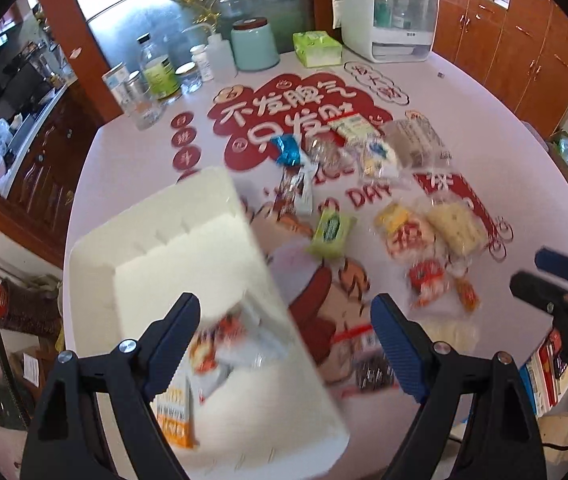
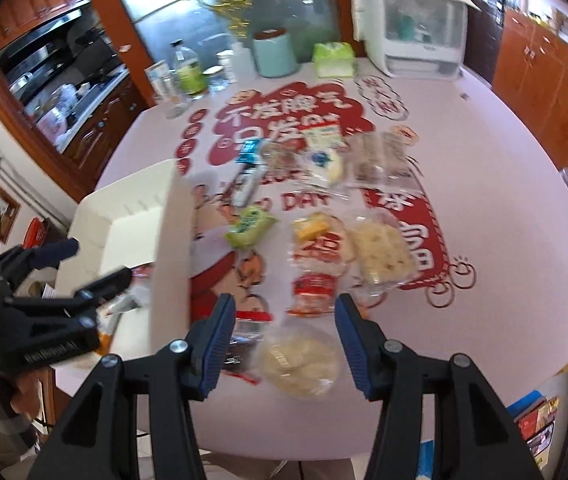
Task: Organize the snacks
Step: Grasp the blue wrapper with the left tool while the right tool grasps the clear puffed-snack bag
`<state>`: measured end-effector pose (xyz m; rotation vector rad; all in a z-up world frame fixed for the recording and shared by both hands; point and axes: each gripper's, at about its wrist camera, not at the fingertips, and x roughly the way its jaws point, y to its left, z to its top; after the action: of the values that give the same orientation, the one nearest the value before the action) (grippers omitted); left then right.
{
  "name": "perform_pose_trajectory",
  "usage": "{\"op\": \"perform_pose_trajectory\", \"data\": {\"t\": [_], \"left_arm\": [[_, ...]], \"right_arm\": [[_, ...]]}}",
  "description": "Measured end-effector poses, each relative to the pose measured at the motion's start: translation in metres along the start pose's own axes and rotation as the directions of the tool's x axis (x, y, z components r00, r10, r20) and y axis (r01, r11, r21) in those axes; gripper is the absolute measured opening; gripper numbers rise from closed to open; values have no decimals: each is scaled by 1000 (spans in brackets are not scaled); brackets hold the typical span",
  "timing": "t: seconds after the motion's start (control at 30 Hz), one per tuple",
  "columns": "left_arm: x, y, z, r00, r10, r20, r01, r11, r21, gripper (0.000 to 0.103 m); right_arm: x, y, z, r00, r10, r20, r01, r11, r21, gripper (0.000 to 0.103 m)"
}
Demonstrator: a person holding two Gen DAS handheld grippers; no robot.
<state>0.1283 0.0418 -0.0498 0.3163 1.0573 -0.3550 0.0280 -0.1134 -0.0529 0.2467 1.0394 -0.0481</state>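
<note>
A white foam box (image 1: 188, 248) stands at the table's left, also in the right wrist view (image 2: 136, 216), and holds a few snack packets (image 1: 228, 340). My left gripper (image 1: 285, 344) is open and empty above the box's near right wall. My right gripper (image 2: 282, 344) is open and empty above a clear bag of pale biscuits (image 2: 299, 356) near the front edge. Several loose snacks lie on the table: a green packet (image 2: 250, 226), a red and yellow bag (image 2: 319, 248), a pale cracker bag (image 2: 381, 254) and a red packet (image 2: 311, 290).
The round table has a pink cloth with red print (image 2: 483, 184). Bottles and jars (image 1: 156, 80), a teal canister (image 1: 252, 46), a green tissue pack (image 1: 317, 48) and a white appliance (image 1: 387, 12) stand at the far edge. Wooden cabinets (image 1: 523, 48) surround the table.
</note>
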Motion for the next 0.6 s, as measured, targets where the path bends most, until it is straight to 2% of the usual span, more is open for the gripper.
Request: {"op": "perform_pose_trajectory", "data": {"t": [0.37, 0.53, 0.6], "left_arm": [[72, 4, 116, 999, 1, -47, 2, 998, 55, 86], [120, 5, 154, 993, -13, -121, 22, 997, 74, 86], [143, 6, 164, 988, 2, -156, 11, 997, 79, 86]], "right_arm": [[58, -83, 21, 995, -40, -92, 45, 998, 51, 52], [91, -100, 34, 990, -23, -142, 28, 999, 32, 52], [107, -102, 40, 987, -2, -158, 5, 1000, 18, 52]]}}
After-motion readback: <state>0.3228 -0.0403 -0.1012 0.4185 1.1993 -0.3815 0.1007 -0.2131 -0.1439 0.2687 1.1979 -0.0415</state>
